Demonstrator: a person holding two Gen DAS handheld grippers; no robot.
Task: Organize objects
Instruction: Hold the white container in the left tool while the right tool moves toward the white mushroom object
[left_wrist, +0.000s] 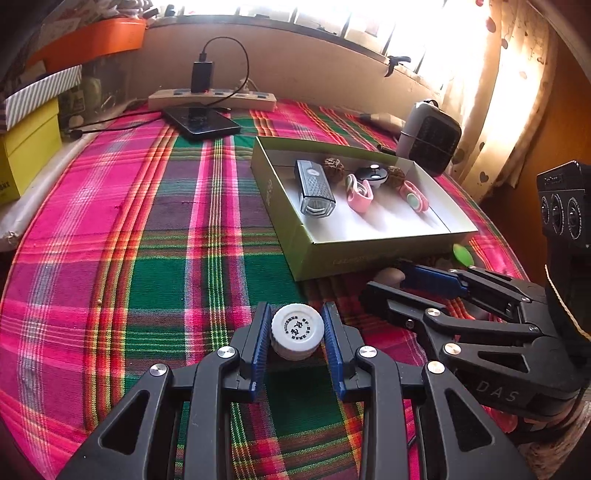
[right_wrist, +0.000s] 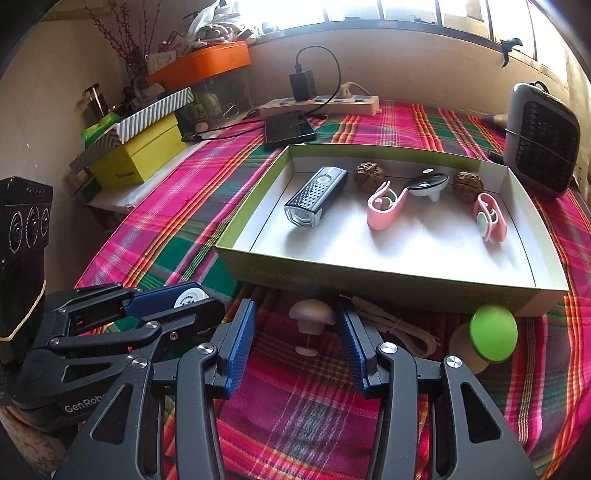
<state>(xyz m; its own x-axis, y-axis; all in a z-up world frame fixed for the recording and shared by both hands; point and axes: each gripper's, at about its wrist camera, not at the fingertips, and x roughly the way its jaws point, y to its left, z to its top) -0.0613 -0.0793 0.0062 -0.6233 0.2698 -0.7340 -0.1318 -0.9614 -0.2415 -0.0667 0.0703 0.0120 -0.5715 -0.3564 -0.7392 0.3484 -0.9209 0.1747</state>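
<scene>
My left gripper (left_wrist: 297, 325) is shut on a small white bottle (left_wrist: 297, 332), its ribbed cap facing up, just above the plaid cloth; the right wrist view shows that gripper (right_wrist: 192, 301) at lower left. My right gripper (right_wrist: 295, 317) stands open near the cloth. A white mushroom-shaped piece (right_wrist: 312, 314) sits between its tips, close to the right pad and apart from the left one. Just behind lies an open green box (right_wrist: 369, 280) holding a black bike light (right_wrist: 316, 201), two walnuts (right_wrist: 369, 175), two pink clips (right_wrist: 384, 206) and a black-and-white round piece (right_wrist: 426, 184).
A green-capped mushroom piece (right_wrist: 493, 332) and a white cable (right_wrist: 399, 325) lie in front of the box. A grey heater (right_wrist: 541, 140) stands at the back right. A power strip (right_wrist: 317, 103) and phone (right_wrist: 290, 127) sit by the wall, with a yellow box (right_wrist: 136, 158) at the left.
</scene>
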